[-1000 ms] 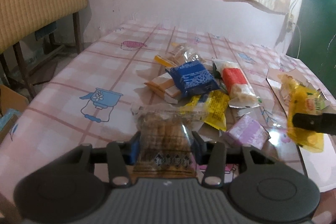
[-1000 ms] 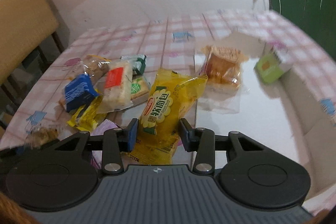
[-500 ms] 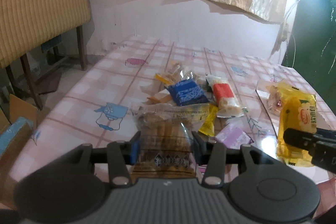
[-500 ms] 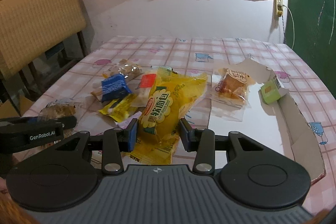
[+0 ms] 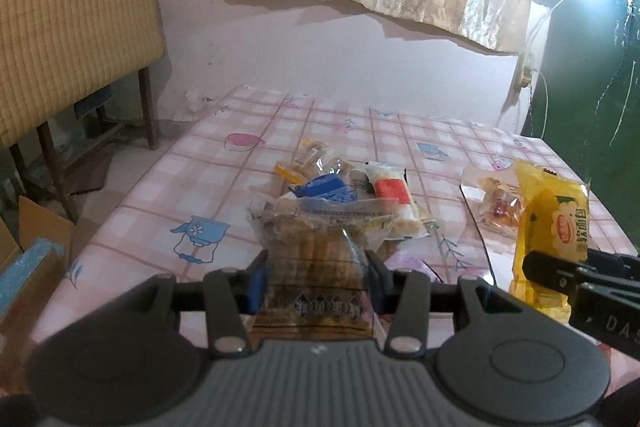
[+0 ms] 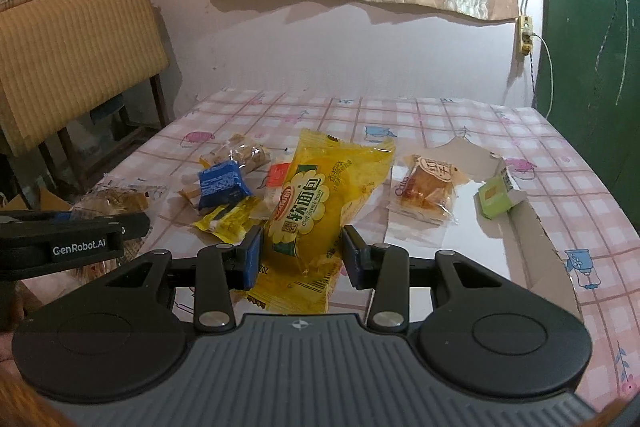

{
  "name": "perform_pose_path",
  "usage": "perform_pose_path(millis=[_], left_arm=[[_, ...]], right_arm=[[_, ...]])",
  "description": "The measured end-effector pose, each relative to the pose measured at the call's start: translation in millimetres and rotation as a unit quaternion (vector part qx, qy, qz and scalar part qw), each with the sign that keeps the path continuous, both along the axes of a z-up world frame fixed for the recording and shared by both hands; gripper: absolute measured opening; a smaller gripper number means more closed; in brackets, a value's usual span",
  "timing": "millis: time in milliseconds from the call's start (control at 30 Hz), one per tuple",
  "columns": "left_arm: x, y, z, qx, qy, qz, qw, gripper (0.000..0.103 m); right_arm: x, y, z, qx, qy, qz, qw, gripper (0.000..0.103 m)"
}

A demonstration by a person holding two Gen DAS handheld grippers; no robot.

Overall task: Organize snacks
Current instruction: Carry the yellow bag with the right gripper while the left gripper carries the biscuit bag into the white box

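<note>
My left gripper (image 5: 315,277) is shut on a clear bag of brown biscuits (image 5: 316,247) and holds it above the near table edge. My right gripper (image 6: 300,259) is shut on a yellow soft-bread packet (image 6: 320,211), also lifted; the packet also shows in the left wrist view (image 5: 552,227). A pile of snacks lies mid-table: a blue packet (image 6: 222,183), a small yellow packet (image 6: 230,223), a red-and-white packet (image 5: 390,193). On a flat white cardboard sheet (image 6: 472,235) lie a clear-wrapped pastry (image 6: 426,189) and a small green box (image 6: 498,197).
The table has a pink checked cloth (image 6: 440,119). A wicker-backed chair (image 5: 68,27) stands at the left, with a cardboard box (image 5: 32,247) on the floor beside the table. A wall and a green door (image 6: 592,7) lie behind.
Both grippers have lifted and pulled back from the table with their packets still held; the views now look from higher and farther over the snack pile.
</note>
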State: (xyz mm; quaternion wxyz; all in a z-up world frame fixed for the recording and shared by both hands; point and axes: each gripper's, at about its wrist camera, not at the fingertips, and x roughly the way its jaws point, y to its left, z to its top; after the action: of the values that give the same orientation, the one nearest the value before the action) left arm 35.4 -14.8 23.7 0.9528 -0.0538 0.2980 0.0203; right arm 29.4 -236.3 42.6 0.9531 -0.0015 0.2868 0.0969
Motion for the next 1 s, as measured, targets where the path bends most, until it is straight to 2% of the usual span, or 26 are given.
perform_pose_path(millis=[1000], left_arm=[[-2,-39,12,0.016,-0.003,-0.039,0.9991,0.046]], right_arm=[[-17,-16,10,-0.013,-0.033,-0.043,0.998,0.05]])
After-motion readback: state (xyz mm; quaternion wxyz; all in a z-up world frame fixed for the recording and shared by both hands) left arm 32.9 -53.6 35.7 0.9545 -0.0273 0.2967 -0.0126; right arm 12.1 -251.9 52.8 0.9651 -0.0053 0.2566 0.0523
